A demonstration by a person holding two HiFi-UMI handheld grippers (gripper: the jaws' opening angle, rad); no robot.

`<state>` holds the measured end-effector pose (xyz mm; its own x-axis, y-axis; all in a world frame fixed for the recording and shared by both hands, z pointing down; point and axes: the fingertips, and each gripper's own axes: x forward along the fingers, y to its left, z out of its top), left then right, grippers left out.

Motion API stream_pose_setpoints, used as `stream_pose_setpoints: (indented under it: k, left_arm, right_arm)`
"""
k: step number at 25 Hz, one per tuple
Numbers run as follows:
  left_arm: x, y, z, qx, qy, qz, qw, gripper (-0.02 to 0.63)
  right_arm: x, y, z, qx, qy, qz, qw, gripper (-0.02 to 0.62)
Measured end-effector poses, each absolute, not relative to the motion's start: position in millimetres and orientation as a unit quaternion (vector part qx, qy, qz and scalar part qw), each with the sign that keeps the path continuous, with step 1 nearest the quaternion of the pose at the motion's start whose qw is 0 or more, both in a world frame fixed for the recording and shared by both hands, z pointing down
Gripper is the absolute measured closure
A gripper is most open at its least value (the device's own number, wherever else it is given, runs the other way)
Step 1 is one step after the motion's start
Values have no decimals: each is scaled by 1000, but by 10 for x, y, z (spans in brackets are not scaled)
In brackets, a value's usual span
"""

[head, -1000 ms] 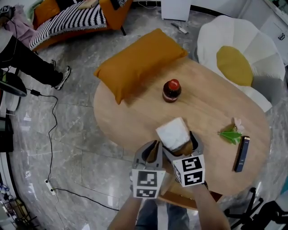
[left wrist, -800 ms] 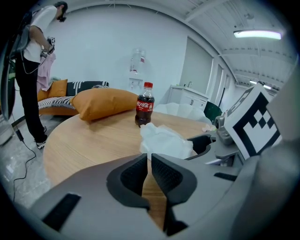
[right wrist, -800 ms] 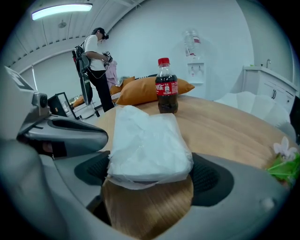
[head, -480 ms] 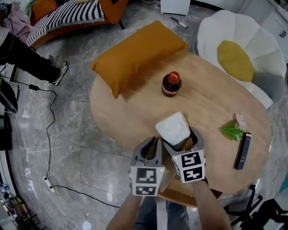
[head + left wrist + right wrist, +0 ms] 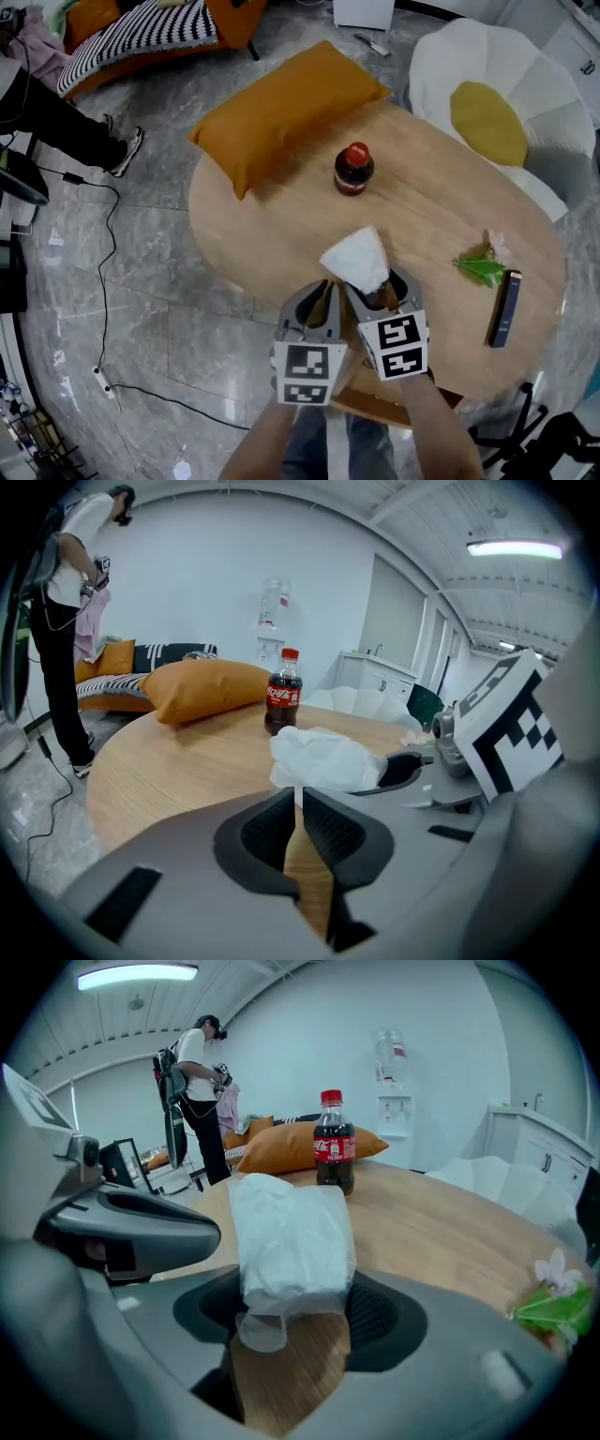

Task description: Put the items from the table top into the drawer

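Observation:
A white tissue pack (image 5: 356, 258) lies on the round wooden table (image 5: 441, 211) near its front edge. My right gripper (image 5: 377, 286) has just been closing and is shut on the pack's near end; in the right gripper view the pack (image 5: 291, 1241) sits pinched between both pads. Just left of it, my left gripper (image 5: 323, 298) is shut with nothing in it, and the pack (image 5: 319, 757) shows beyond its tips. A cola bottle (image 5: 353, 170) stands upright mid-table. A green leaf sprig with a flower (image 5: 483, 267) and a dark slim bar (image 5: 503, 307) lie at the right.
An orange cushion (image 5: 281, 117) overhangs the table's far left edge. A white flower-shaped chair with a yellow centre (image 5: 506, 122) stands at the back right. A wooden edge (image 5: 370, 408) shows under the table's near rim. A person's legs (image 5: 56, 122) and a cable (image 5: 108, 281) are on the floor at left.
The right gripper's jaws have closed in on the tissue pack, whose near end now looks squeezed narrower. Both hands have stayed in place.

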<state>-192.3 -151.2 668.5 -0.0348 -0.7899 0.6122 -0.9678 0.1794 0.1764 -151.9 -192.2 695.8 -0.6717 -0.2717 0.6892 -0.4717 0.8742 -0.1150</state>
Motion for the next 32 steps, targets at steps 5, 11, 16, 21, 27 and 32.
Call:
stream_pose_setpoints:
  k: [5, 11, 16, 21, 27, 32]
  left_arm:
    - [-1876, -1473, 6551, 627, -707, 137, 298, 594]
    - [-1710, -1325, 6386, 638, -698, 135, 295, 594]
    - [-1507, -1283, 6195, 662, -681, 135, 282, 594]
    - [-1346, -1174, 6025, 686, -663, 133, 269, 594]
    - [-1111, -1008, 6004, 710, -637, 136, 268, 594]
    - [-860, -900, 6008, 724, -616, 137, 278, 594]
  right_arm:
    - [-1480, -1842, 6796, 206, -907, 143, 339, 308]
    - [-1257, -1678, 6577, 217, -906, 142, 335, 308]
    - [-1045, -1554, 6389, 241, -901, 150, 329, 308]
    - [-829, -1436, 6226, 274, -896, 149, 316, 308]
    - [-545, -1227, 6116, 312, -883, 166, 309, 308]
    - [-266, -1031, 6083, 331, -872, 183, 310, 308]
